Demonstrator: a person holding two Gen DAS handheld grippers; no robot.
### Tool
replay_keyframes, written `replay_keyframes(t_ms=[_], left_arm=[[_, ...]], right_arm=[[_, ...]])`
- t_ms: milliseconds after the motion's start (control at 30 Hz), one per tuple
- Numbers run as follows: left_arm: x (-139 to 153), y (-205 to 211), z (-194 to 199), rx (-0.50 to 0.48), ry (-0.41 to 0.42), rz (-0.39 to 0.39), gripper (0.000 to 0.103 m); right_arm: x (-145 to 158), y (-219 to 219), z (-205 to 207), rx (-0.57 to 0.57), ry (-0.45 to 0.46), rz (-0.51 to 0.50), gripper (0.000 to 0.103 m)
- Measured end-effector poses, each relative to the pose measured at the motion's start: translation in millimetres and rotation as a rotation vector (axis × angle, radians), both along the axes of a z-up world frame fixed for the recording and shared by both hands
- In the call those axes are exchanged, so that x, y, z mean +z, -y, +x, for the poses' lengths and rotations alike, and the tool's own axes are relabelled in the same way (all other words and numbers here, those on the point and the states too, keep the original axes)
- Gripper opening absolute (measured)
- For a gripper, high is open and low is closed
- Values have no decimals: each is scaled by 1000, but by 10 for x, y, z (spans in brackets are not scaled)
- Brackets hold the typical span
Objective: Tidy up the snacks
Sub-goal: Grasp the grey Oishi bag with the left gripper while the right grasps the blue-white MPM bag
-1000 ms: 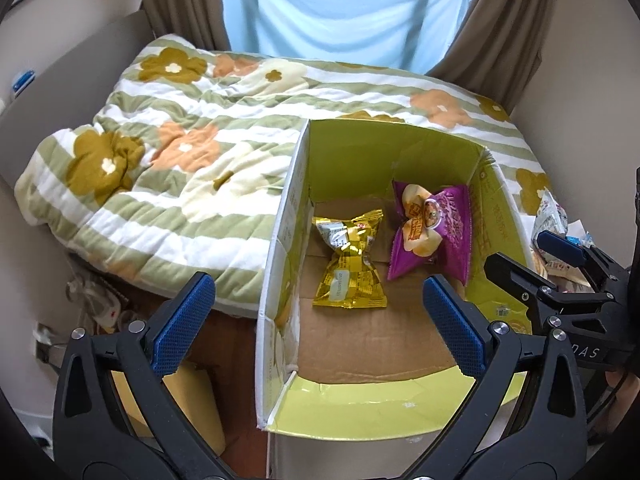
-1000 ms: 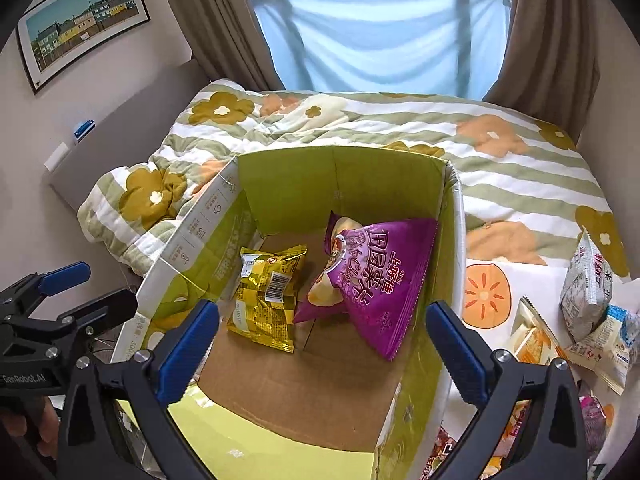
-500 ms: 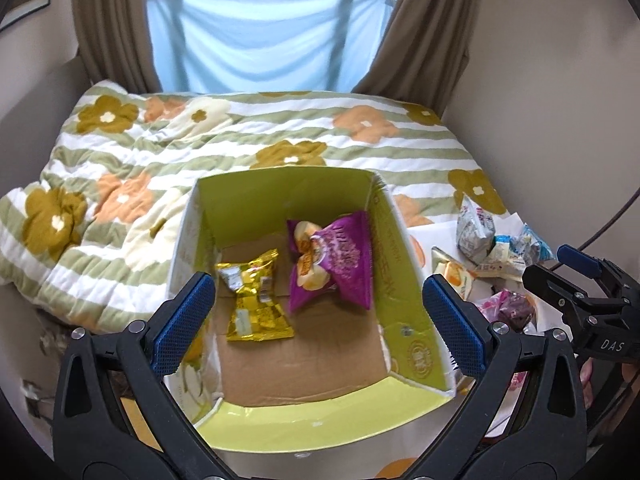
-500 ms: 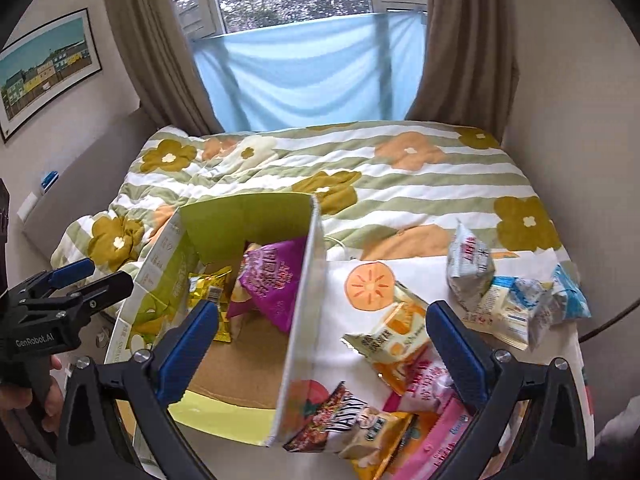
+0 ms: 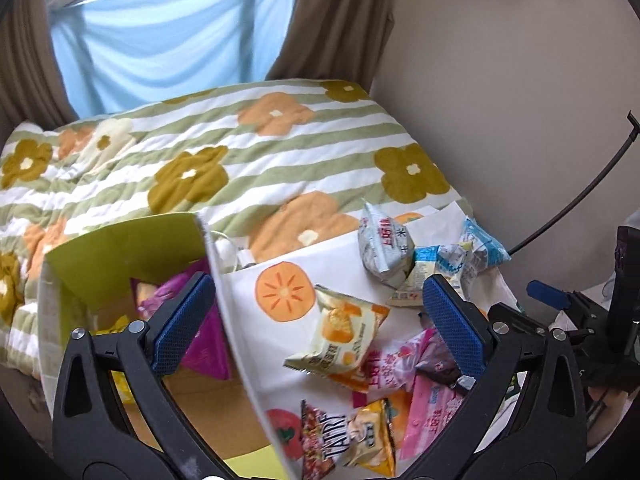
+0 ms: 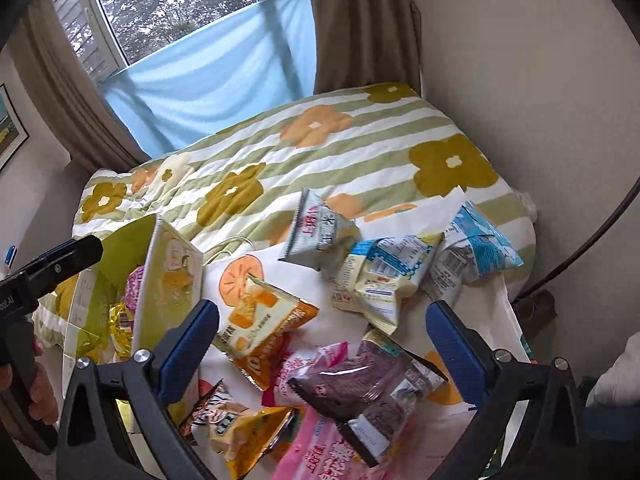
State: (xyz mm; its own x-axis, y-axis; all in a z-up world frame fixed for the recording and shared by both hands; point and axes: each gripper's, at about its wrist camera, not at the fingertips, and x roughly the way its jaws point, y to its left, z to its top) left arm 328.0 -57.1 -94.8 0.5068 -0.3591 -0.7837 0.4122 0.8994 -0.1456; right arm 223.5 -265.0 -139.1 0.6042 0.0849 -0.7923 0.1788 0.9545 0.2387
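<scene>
A green-lined cardboard box [image 5: 120,256] stands at the left, holding a purple bag [image 5: 204,356] and a gold packet [image 6: 120,320]. Right of it, several snack packets lie on a white sheet with orange fruit prints [image 5: 280,292]: an orange-and-cream packet [image 5: 340,332], a dark maroon packet [image 6: 360,384], pink packets [image 5: 384,368], white-and-blue packets [image 6: 380,280]. My left gripper [image 5: 316,324] is open and empty above the box's right wall and the pile. My right gripper [image 6: 320,348] is open and empty above the pile. The box also shows in the right wrist view [image 6: 168,276].
A bed with a green-striped flowered quilt [image 5: 224,152] lies behind the box and pile. A beige wall [image 5: 520,100] bounds the right side. A black cable [image 5: 580,200] runs along it. Curtains and a blue sheet [image 5: 160,40] hang at the window.
Both grippers have swung right, from over the box to over the loose snack pile. Both stayed open and empty. The packets in the box have not moved.
</scene>
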Motion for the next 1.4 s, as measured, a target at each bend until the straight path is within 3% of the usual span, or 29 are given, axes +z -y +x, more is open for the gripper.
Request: replay_keyframes(t_ms=[133,400,767,967,1033,1067,1200,1400], left_arm=[[-268,490,248,-48,-64,17,102],[-921,1263,708,-106,-201,58,102],[-1482,1542,1004,-115,-301,122,101],[-1643,1618,1081,-125,-330,120,92],[-1682,1640,1077,-135,-348,109,72],[-1682,1641,1070,-132,-343,105,71],[-1633,1651,1028,-137,-307,129,60],[-1603,1593,998,-125,-303,129,55]], right_arm=[[-272,293,130,-8,-52,75,103],[-816,474,388,8,-147,194,103],[-1208,564,737,11,-218,286,103],[-1283,591,826,-8,-234,316,103],[-1297,595,843,-13,-235,323,103],[-1307,597,854,-16,-236,329,103],[-1368,627,888,-14,-259,356,85],[-1377,641,880,-10,-262,349,76]])
